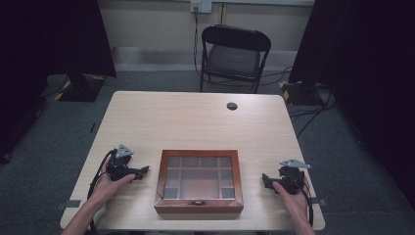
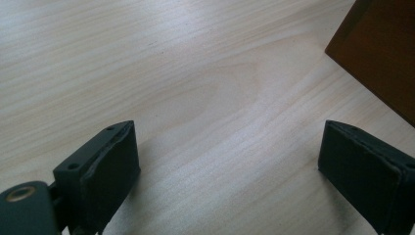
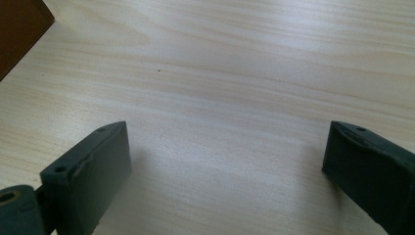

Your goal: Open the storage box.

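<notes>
A brown wooden box (image 1: 199, 180) with a glass lid divided into panes lies shut near the table's front edge, its clasp facing the person. My left gripper (image 1: 144, 171) rests on the table just left of the box, open, pointing toward it. In the left gripper view its jaws stand wide apart over bare wood, with a corner of the box (image 2: 381, 54) at the upper right. My right gripper (image 1: 265, 179) sits to the right of the box, open, pointing toward it. A corner of the box (image 3: 19, 29) shows at the upper left of the right gripper view.
The light wooden table (image 1: 195, 122) has a dark cable hole (image 1: 232, 105) near its far edge. A black folding chair (image 1: 232, 56) stands behind the table. Dark curtains hang at both sides, and cables lie on the grey floor.
</notes>
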Demonstrator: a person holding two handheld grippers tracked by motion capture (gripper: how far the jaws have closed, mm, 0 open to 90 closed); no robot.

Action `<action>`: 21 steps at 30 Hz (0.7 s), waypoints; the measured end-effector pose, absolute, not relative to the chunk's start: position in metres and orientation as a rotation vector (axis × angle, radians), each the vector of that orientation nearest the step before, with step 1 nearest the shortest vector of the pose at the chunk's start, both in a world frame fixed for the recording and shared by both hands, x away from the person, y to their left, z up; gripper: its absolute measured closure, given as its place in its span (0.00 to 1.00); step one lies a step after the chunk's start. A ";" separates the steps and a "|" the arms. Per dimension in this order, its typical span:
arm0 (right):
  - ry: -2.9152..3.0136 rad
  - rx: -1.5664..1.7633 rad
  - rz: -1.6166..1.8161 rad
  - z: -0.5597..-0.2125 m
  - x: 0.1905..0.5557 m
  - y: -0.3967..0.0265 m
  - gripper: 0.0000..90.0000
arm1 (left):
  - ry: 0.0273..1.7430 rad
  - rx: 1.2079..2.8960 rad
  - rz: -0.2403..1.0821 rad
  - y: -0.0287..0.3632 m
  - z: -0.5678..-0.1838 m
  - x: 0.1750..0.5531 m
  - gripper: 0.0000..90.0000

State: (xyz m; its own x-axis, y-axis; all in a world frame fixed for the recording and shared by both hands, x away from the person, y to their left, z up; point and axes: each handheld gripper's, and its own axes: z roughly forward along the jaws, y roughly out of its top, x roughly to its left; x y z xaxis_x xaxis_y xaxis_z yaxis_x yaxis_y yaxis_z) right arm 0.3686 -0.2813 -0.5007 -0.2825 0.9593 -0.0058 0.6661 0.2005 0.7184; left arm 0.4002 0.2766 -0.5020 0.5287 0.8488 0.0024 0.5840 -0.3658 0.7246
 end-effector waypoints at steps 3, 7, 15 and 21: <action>2.024 1.509 0.854 -0.501 0.368 -0.281 0.03 | 1.157 2.087 0.502 0.276 -0.502 0.401 0.08; 2.030 1.502 0.860 -0.500 0.367 -0.281 0.06 | 1.157 2.087 0.502 0.276 -0.502 0.401 0.08; 2.077 1.495 0.987 -0.494 0.363 -0.279 0.20 | 1.156 2.087 0.502 0.276 -0.502 0.401 0.08; 2.141 1.381 1.096 -0.477 0.360 -0.264 0.27 | 1.156 2.088 0.501 0.276 -0.502 0.401 0.08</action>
